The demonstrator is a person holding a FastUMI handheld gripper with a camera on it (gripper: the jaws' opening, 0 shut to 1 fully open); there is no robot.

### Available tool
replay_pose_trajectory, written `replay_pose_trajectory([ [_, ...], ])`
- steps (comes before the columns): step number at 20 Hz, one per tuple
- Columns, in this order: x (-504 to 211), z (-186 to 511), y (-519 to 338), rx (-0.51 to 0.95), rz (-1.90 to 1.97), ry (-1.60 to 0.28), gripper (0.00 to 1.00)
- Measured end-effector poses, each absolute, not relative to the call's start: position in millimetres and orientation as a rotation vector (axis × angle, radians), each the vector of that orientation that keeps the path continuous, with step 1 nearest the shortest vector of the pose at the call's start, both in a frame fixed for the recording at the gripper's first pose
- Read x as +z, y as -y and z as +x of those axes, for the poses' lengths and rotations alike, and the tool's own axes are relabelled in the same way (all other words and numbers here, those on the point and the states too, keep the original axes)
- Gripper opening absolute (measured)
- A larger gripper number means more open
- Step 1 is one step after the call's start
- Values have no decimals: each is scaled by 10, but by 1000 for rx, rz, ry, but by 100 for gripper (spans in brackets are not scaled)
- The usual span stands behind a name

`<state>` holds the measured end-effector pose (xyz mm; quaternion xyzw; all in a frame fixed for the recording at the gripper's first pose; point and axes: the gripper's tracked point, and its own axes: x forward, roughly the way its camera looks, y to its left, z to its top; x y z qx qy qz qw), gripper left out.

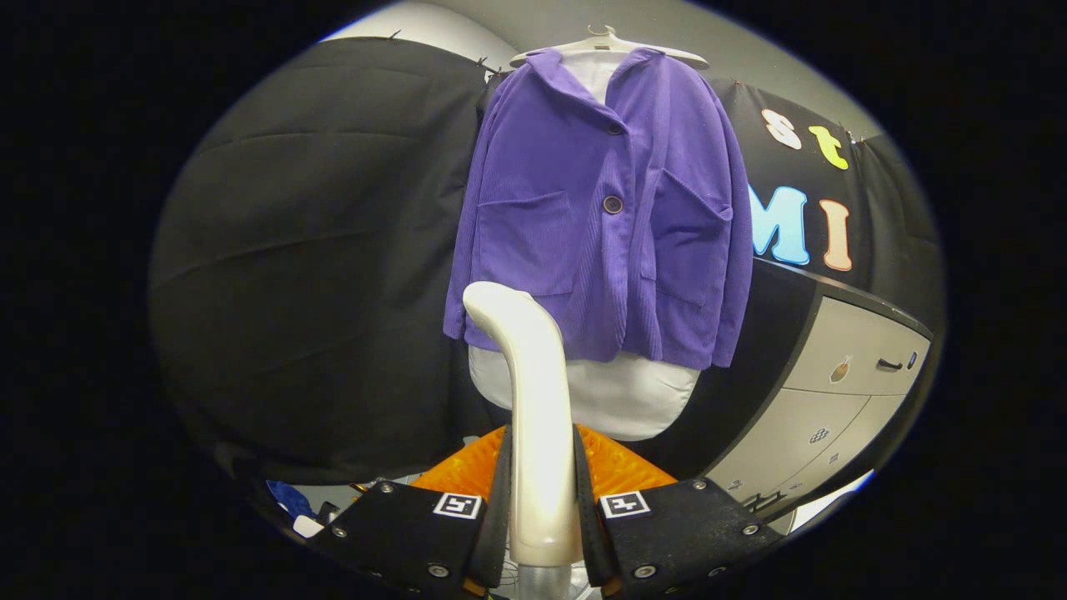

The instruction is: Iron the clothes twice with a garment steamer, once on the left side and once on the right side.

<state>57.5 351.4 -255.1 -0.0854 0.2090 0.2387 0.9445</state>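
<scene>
1. Gripper (542, 500): both fingers clamped on the handle of the garment steamer (533, 400), which stands upright between them.
2. Steamer head curves toward the lower left hem of the purple jacket (600, 217); contact cannot be told.
3. Jacket hangs buttoned on a white hanger (608, 43), over a white garment (617, 400).
4. Grey drawer cabinet (842, 392) stands to the right.

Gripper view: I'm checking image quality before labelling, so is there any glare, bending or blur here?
Gripper view: glare washes out the cream plastic steamer handle clamped in the gripper; fisheye bends the grey drawer cabinet; the purple corduroy jacket on its white hanger stays sharp and evenly lit.
</scene>
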Motion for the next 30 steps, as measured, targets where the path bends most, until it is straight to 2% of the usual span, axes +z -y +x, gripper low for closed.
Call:
replay_pose_trajectory([
  [8,-1893,506,-2873,402,-105,-346,37],
  [20,-586,286,-1244,245,31,-180,37],
  [30,-218,-237,263,117,110,-150,37],
])
